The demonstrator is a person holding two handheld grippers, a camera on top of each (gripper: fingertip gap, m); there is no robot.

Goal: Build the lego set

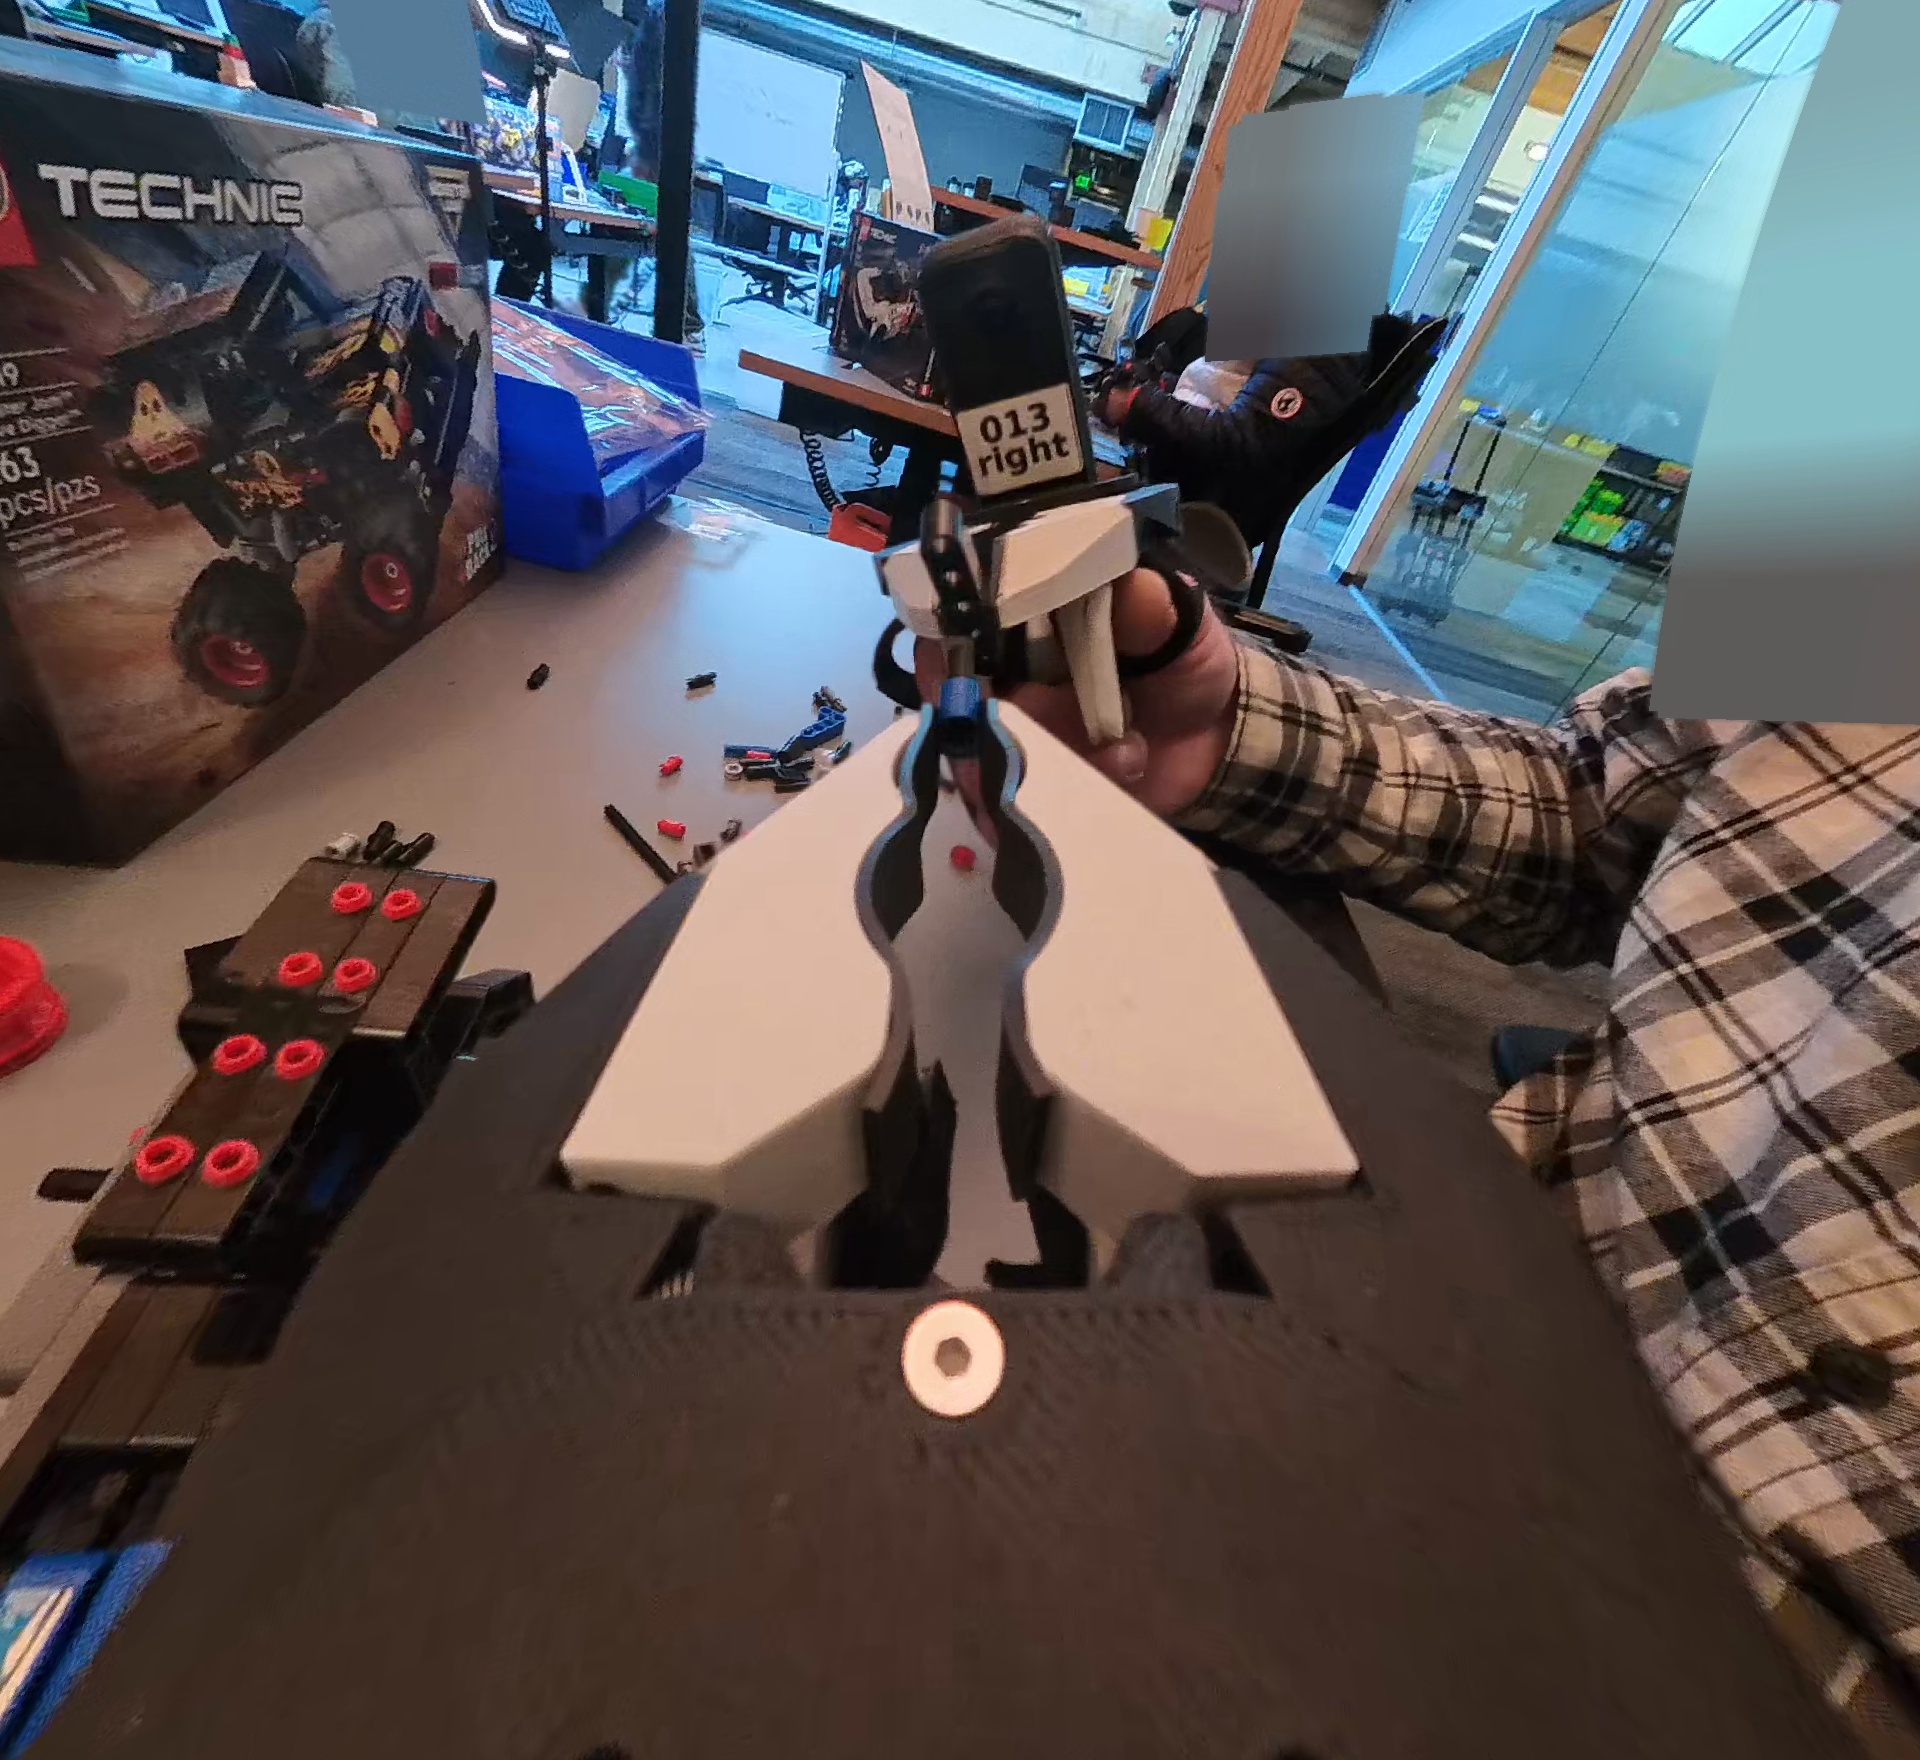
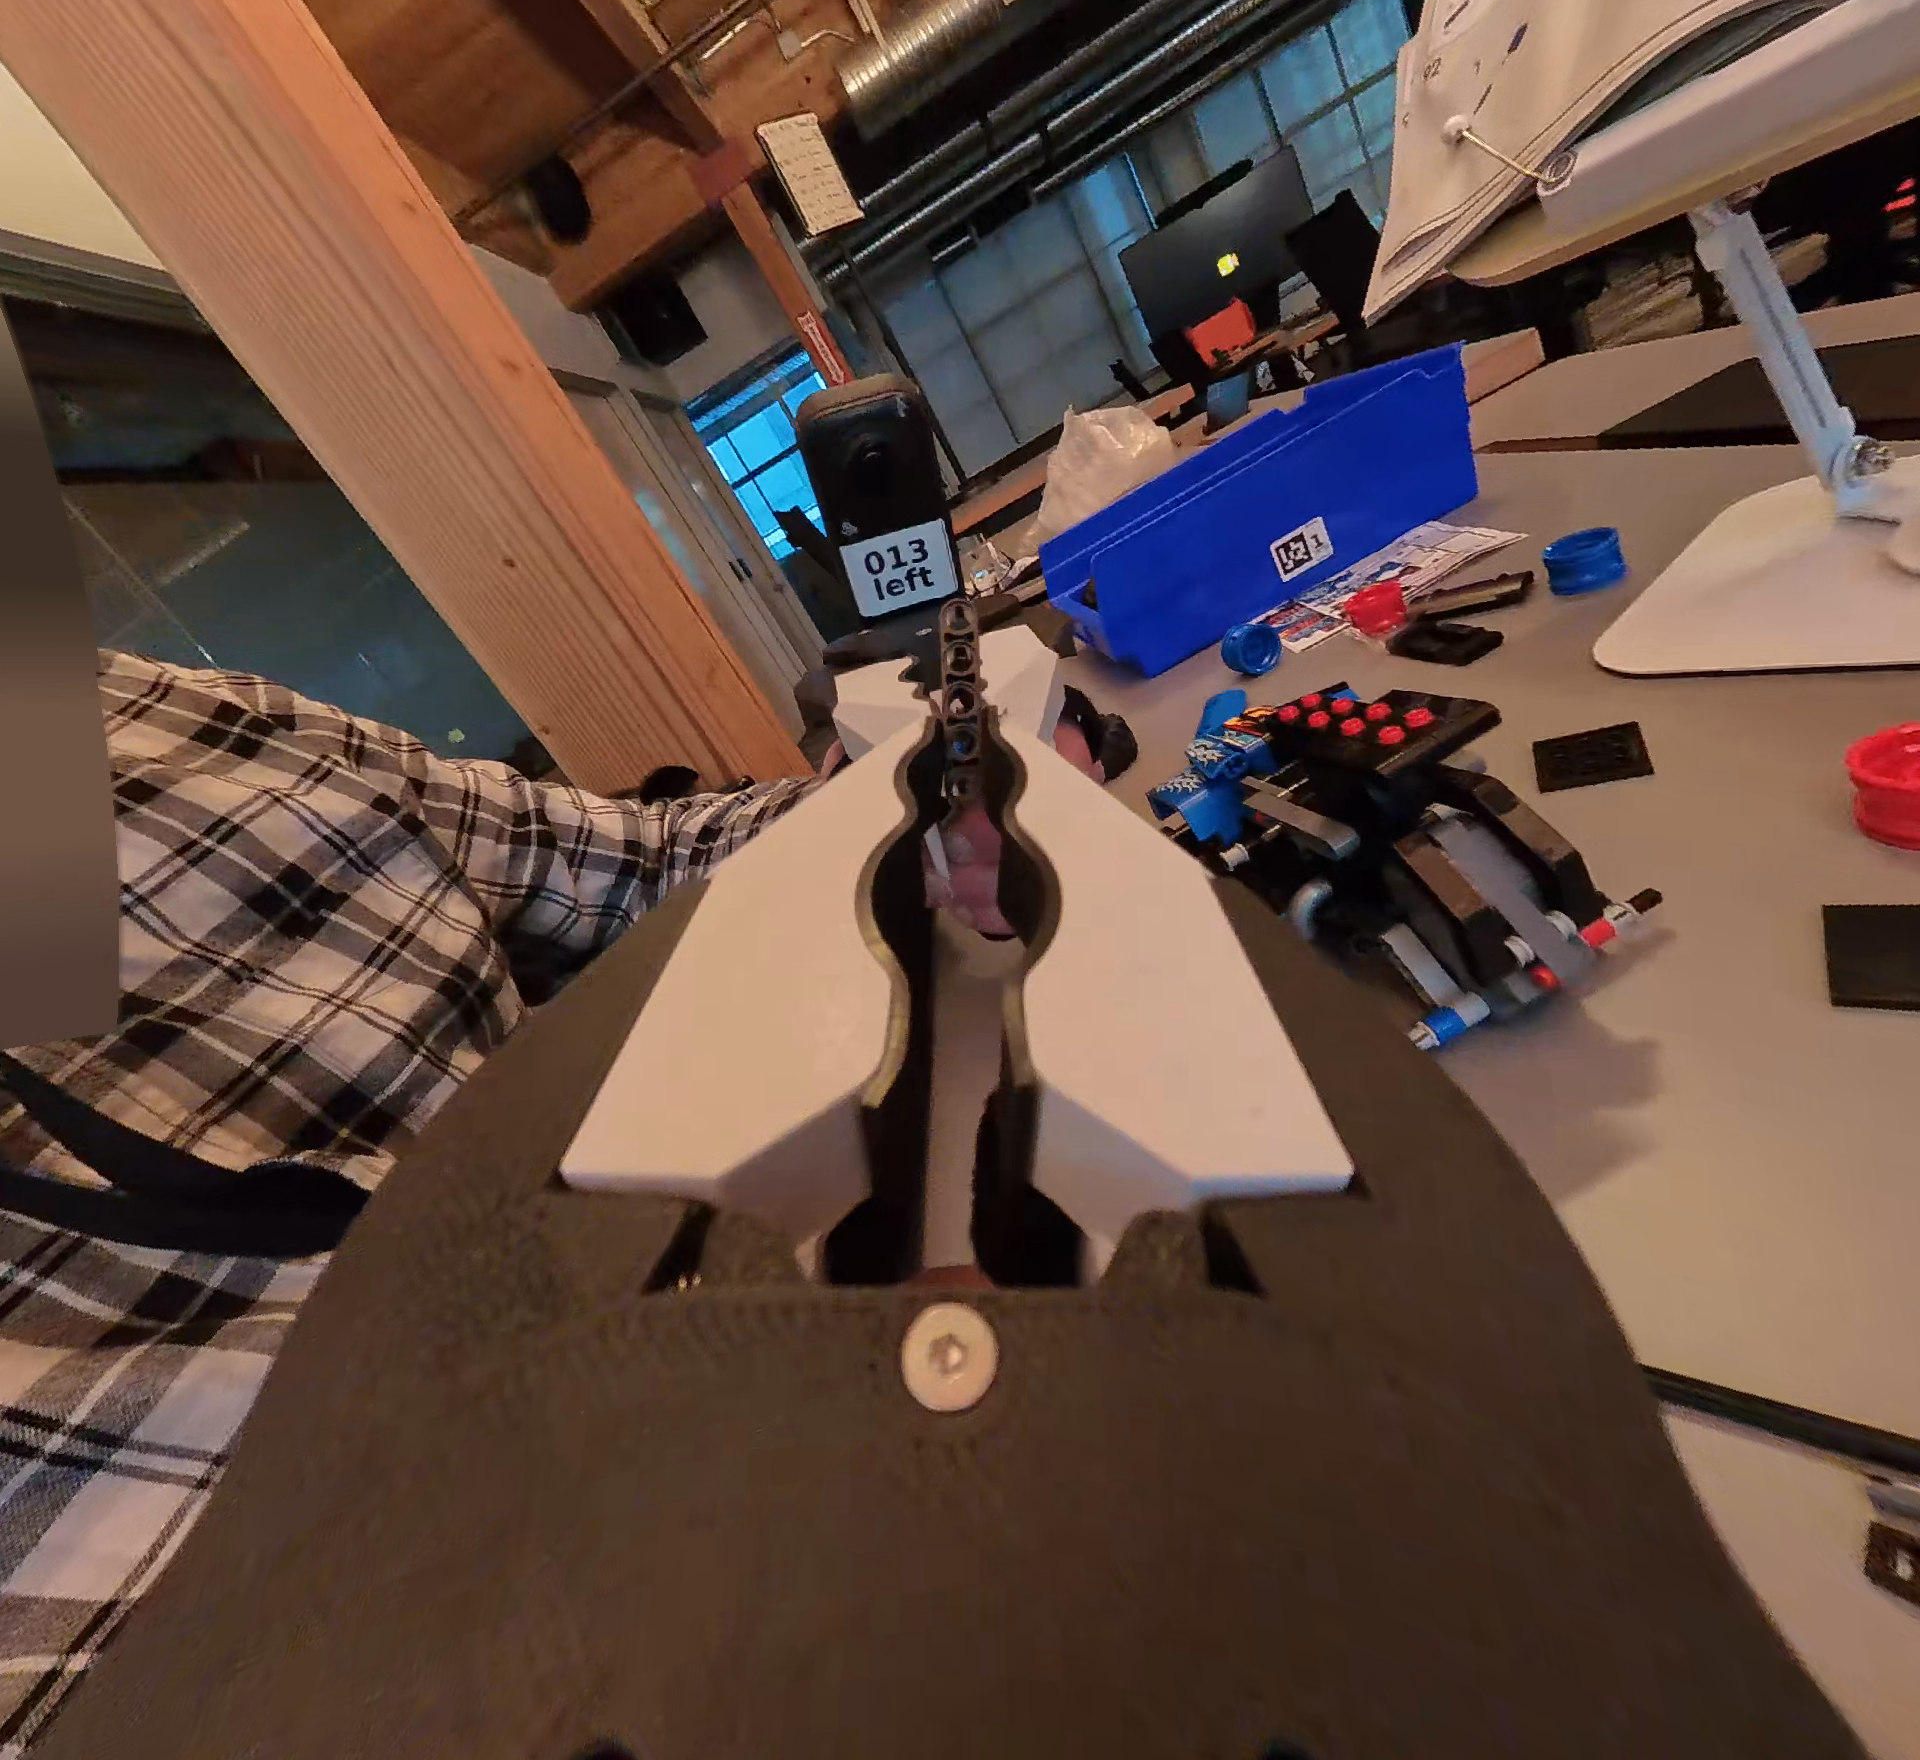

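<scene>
- While both grippers face each other above the table [image 2: 1558, 1191], the left gripper [image 1: 958, 723] has its white fingers [image 1: 790, 941] pinched on a small blue peg [image 1: 957, 704] at the tips.
- The right gripper [image 2: 961, 754] has its fingers pressed onto a black beam with holes [image 2: 958, 692], which stands upright and sticks out past the fingertips.
- In the left wrist view, the black beam [image 1: 951, 567] sits directly ahead of the left gripper tips, and the blue peg touches its lower end.
- A hand [image 1: 1132, 682] in a plaid sleeve [image 1: 1455, 806] holds the right gripper, just beyond and right of the left fingertips.
- The half-built truck [image 2: 1382, 827], black and blue with red studs on top, lies on the table to the right of the right gripper, close by.
- In the left wrist view, the same truck [image 1: 281, 1045] lies to the left of the left gripper.
- Loose small parts [image 1: 769, 760] lie scattered on the table ahead and left of the left fingertips.
- The set's box [image 1: 229, 463] stands far left of the left gripper; a blue bin [image 2: 1268, 515] sits ahead and right of the right gripper.
- A red wheel hub [image 2: 1886, 780] lies far right of the right gripper, and an open manual [image 2: 1621, 37] rests on a white stand [image 2: 1766, 567] above it.
</scene>
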